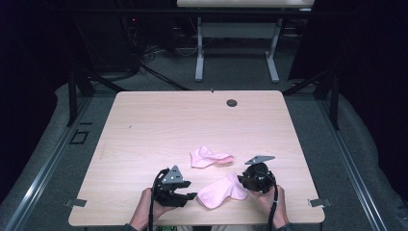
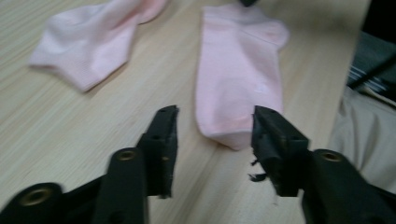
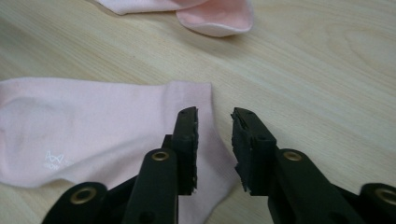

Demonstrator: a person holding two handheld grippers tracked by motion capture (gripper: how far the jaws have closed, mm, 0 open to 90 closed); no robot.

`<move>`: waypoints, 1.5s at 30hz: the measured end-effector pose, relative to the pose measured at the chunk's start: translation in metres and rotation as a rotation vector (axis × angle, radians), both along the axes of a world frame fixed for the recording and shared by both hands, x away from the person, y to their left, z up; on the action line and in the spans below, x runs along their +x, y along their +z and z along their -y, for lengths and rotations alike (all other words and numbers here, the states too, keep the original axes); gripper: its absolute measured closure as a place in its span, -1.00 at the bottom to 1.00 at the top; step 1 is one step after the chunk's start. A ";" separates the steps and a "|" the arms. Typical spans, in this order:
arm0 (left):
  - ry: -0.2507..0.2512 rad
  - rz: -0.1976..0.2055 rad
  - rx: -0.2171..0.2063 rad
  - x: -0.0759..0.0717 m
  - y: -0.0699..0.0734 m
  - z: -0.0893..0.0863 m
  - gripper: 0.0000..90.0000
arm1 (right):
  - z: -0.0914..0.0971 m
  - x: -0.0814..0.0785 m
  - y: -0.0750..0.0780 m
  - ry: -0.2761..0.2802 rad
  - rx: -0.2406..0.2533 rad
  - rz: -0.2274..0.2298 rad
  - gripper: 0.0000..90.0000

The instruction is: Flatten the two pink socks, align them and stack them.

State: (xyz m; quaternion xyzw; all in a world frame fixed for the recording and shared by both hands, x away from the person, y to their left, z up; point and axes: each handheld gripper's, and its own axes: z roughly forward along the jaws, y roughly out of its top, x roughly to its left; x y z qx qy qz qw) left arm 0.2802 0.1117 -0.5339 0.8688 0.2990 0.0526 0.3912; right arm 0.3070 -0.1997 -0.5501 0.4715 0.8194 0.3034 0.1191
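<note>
Two pale pink socks lie on the wooden table [image 1: 159, 120]. One sock [image 1: 220, 191] lies flat near the front edge, between my two grippers. The other sock [image 1: 209, 157] sits crumpled just behind it. My left gripper [image 1: 192, 196] is open at the flat sock's left end; in the left gripper view that sock [image 2: 238, 74] ends between the spread jaws of the left gripper [image 2: 215, 126]. My right gripper [image 1: 242, 183] is open at the sock's right end. In the right gripper view its jaws [image 3: 214, 121] hover over the edge of the sock [image 3: 93, 121] with a narrow gap.
A dark cable hole [image 1: 232, 102] sits near the table's far edge. Metal brackets [image 1: 77, 202] [image 1: 319, 202] mark the front corners. A second table [image 1: 235, 33] stands behind on the grey floor. The person's trouser leg [image 2: 364, 130] is close to the front edge.
</note>
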 end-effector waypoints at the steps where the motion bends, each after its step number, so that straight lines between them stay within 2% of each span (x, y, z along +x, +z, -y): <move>1: 0.037 -0.023 -0.010 0.001 -0.001 0.002 0.01 | 0.002 0.000 0.000 -0.001 -0.003 -0.005 0.49; 2: 0.063 -0.057 -0.018 0.001 -0.002 0.004 -0.03 | 0.003 0.001 0.000 0.001 -0.009 -0.011 0.48; 4: 0.107 -0.099 -0.010 0.001 -0.007 0.012 -0.09 | 0.005 0.002 -0.001 0.011 -0.018 -0.021 0.47; 6: 0.111 -0.129 0.012 -0.002 -0.012 0.023 -0.07 | 0.005 0.002 -0.003 0.024 -0.032 -0.033 0.47; 8: 0.113 -0.137 0.035 -0.005 -0.016 0.032 -0.05 | 0.003 0.001 -0.005 0.023 -0.034 -0.028 0.49; 11: 0.120 -0.128 0.097 -0.009 -0.021 0.045 0.04 | -0.001 -0.002 -0.009 0.039 -0.068 -0.031 0.54; 14: 0.116 -0.113 0.148 -0.011 -0.023 0.050 0.24 | -0.004 -0.003 -0.012 0.048 -0.058 -0.031 0.63; 15: 0.122 -0.099 0.175 -0.012 -0.023 0.052 0.30 | -0.005 -0.004 -0.012 0.050 -0.071 -0.031 0.66; 17: 0.106 -0.094 0.194 -0.013 -0.025 0.053 0.44 | -0.006 -0.005 -0.013 0.053 -0.054 -0.031 0.74; 20: 0.097 -0.081 0.205 -0.014 -0.027 0.050 0.71 | -0.006 -0.007 -0.013 0.058 -0.050 -0.035 0.83; 22: 0.095 -0.072 0.206 -0.014 -0.028 0.047 0.86 | -0.006 -0.008 -0.013 0.061 -0.029 -0.043 0.85; 24: 0.094 -0.066 0.208 -0.012 -0.028 0.044 0.92 | -0.006 -0.010 -0.011 0.063 -0.030 -0.050 0.86; 25: 0.104 -0.059 0.205 -0.011 -0.026 0.040 0.93 | -0.007 -0.012 -0.012 0.050 -0.001 -0.038 0.86; 27: 0.112 -0.047 0.198 -0.010 -0.024 0.034 0.94 | -0.007 -0.016 -0.006 0.063 -0.007 -0.032 0.86; 30: 0.133 -0.036 0.178 -0.008 -0.018 0.020 0.93 | -0.008 -0.021 0.000 0.060 0.019 -0.009 0.86; 33: 0.128 -0.042 0.176 -0.007 -0.020 0.015 0.92 | -0.012 -0.024 0.000 0.063 0.029 -0.008 0.85; 34: 0.124 -0.050 0.176 -0.007 -0.022 0.013 0.90 | -0.014 -0.025 -0.002 0.074 0.016 -0.018 0.85; 35: 0.124 -0.054 0.180 -0.008 -0.024 0.013 0.84 | -0.016 -0.025 -0.004 0.085 -0.002 -0.039 0.85; 36: 0.126 -0.058 0.178 -0.008 -0.025 0.012 0.78 | -0.018 -0.025 -0.007 0.087 -0.004 -0.040 0.84; 38: 0.136 -0.062 0.152 -0.008 -0.025 0.008 0.53 | -0.019 -0.025 -0.010 0.098 -0.012 -0.053 0.77; 39: 0.149 -0.056 0.141 -0.008 -0.024 0.006 0.42 | -0.018 -0.025 -0.010 0.095 -0.015 -0.050 0.72; 42: 0.194 -0.040 0.104 -0.002 -0.019 -0.003 0.07 | -0.013 -0.025 -0.006 0.094 0.023 -0.035 0.40; 45: 0.232 -0.026 0.076 0.006 -0.014 -0.008 -0.06 | -0.006 -0.024 -0.001 0.075 0.039 -0.012 0.09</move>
